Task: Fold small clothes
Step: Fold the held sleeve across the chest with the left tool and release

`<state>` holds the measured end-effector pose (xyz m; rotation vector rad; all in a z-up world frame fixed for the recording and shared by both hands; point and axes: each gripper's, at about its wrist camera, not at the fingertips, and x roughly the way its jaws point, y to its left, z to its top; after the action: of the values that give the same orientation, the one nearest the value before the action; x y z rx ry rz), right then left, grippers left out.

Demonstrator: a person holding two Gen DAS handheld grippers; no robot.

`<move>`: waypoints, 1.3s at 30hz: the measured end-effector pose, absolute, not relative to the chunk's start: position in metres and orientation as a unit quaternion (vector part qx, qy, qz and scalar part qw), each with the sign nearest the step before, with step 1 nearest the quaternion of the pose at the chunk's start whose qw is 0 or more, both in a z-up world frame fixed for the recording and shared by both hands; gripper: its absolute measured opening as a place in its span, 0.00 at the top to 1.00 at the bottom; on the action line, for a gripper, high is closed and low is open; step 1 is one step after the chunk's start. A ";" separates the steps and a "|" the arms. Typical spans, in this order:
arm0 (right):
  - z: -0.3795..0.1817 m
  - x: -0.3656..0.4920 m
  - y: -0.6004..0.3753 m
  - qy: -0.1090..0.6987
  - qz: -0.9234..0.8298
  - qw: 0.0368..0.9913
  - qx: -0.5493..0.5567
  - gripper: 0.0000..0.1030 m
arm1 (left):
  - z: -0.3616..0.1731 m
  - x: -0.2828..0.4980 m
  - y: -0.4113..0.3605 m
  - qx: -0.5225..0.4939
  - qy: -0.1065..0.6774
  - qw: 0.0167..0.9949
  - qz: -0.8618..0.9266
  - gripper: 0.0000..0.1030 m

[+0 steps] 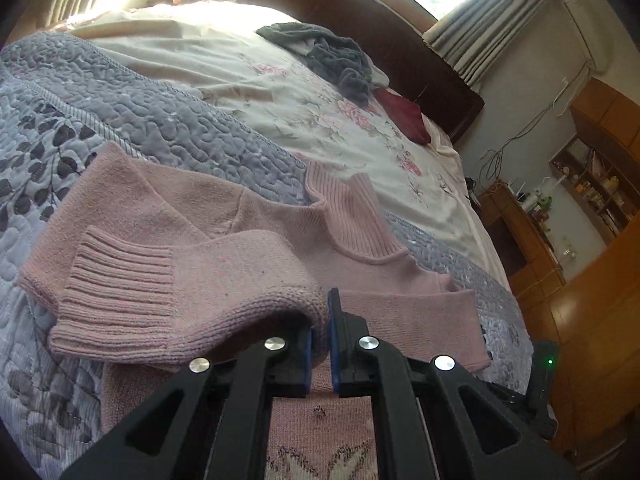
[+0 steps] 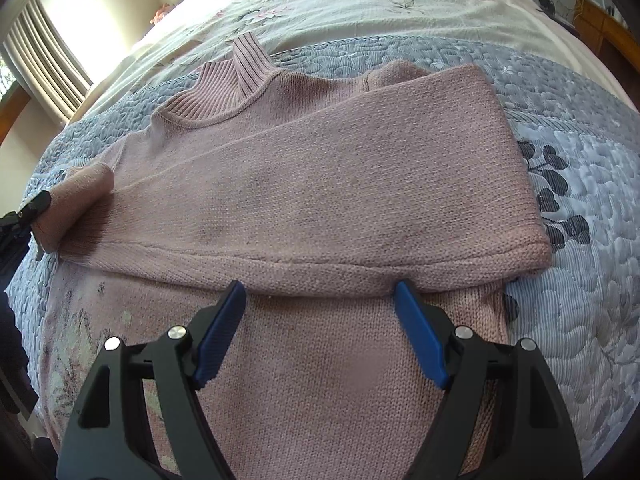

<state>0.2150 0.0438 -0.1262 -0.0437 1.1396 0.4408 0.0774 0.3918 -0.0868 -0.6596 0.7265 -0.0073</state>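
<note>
Sweater [image 2: 320,184] is a pink knit with a ribbed turtleneck, lying flat on the grey quilt [image 2: 580,208] at the near end of the bed, one sleeve [image 2: 360,152] already folded across the chest. Left gripper [image 1: 320,344] has its blue pads nearly together with the other sleeve [image 1: 192,292] pinched between them, ribbed cuff hanging out to the side, lifted a bit off the body. Right gripper [image 2: 320,336] is spread wide, holding nothing, its tips right by the folded sleeve's lower edge. Further up the bed there's a floral sheet [image 1: 312,92] with a crumpled grey garment [image 1: 336,56] and a dark red cloth [image 1: 404,116] near the headboard [image 1: 360,12], all well apart from the sweater, so nothing's in the way. Lower part of the sweater has some pale flower pattern but both grippers cover most of it. Quilt is stitched in pebbly bumps with dark leaf prints. Wooden shelves [image 1: 596,184] off to the side are too blurry to read
</note>
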 end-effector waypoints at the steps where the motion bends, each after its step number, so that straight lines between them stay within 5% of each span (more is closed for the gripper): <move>1: -0.126 0.215 0.044 0.535 0.207 0.819 -0.021 0.25 | -0.096 0.080 0.390 -0.318 0.363 0.876 0.000 0.94; 9: -0.127 0.215 0.048 0.534 0.204 0.820 -0.035 0.25 | -0.133 0.064 0.382 -0.319 0.441 0.838 -0.041 0.89; 14: -0.124 0.214 0.049 0.537 0.195 0.820 -0.033 0.25 | -0.087 0.014 0.404 -0.340 0.380 0.857 -0.071 0.85; 17: -0.114 0.208 0.052 0.534 0.186 0.824 -0.031 0.26 | -0.063 0.002 0.433 -0.308 0.352 0.884 0.019 0.71; 26: -0.087 0.197 0.143 0.559 0.286 0.778 0.008 0.26 | -0.109 0.041 0.498 -0.275 0.429 0.847 0.150 0.71; 34: -0.105 0.219 0.251 0.627 0.334 0.703 0.046 0.28 | -0.100 0.036 0.509 -0.311 0.398 0.852 0.135 0.71; 36: -0.115 0.222 0.264 0.643 0.323 0.693 0.037 0.35 | -0.100 0.032 0.516 -0.328 0.392 0.849 0.138 0.71; 39: -0.128 0.219 0.273 0.660 0.340 0.668 0.049 0.69 | -0.098 0.029 0.519 -0.316 0.393 0.850 0.155 0.71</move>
<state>0.2194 0.2733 -0.1282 0.1105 1.4882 0.7657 0.0291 0.5186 -0.0983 -0.6651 0.8283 0.3266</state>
